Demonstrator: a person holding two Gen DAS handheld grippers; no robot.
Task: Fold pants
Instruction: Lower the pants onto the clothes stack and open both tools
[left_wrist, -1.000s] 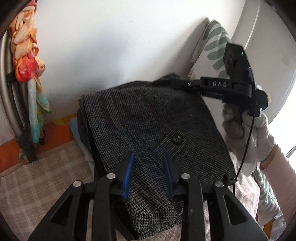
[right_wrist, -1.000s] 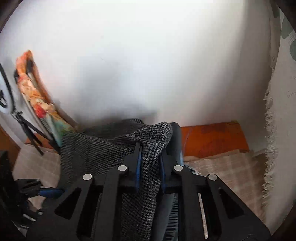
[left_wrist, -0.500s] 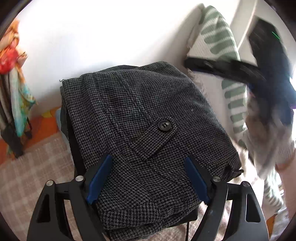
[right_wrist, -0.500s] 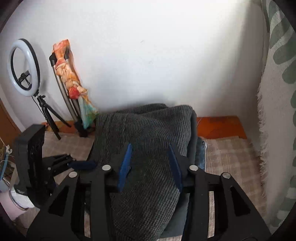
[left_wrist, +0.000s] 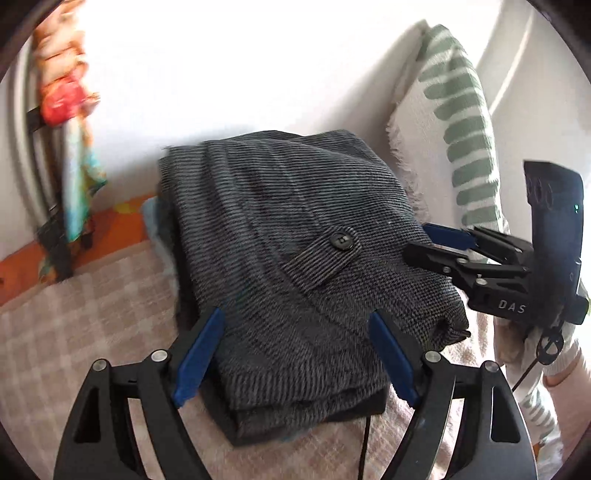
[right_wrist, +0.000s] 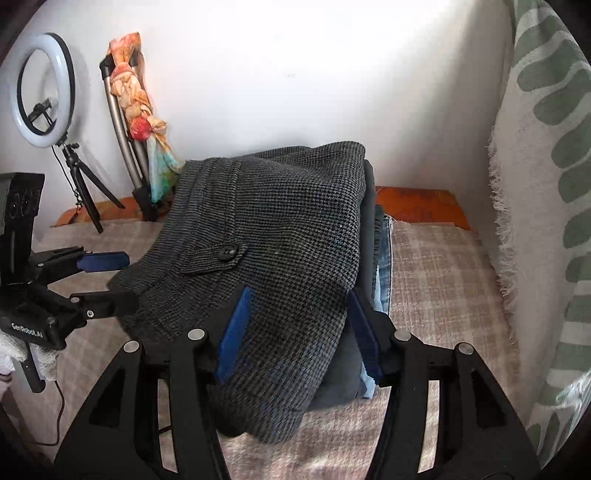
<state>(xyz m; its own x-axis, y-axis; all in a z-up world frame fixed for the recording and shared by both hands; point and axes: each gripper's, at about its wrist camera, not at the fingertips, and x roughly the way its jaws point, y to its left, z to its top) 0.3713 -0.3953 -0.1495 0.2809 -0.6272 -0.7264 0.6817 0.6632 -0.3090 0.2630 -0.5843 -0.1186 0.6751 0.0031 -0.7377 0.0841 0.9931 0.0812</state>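
Centre frame, the folded grey houndstooth wool pants (left_wrist: 295, 266) top a clothes stack; left gripper (left_wrist: 295, 362) gapes released, right gripper's (right_wrist: 299, 332) jaws have just been opening, gripping nothing.

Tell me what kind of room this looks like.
Probably a bedroom or a home corner set up for filming. The folded grey pants top a pile of clothes on a checked blanket, a leaf-print throw hangs at the side, and a ring light on a tripod stands by the white wall.
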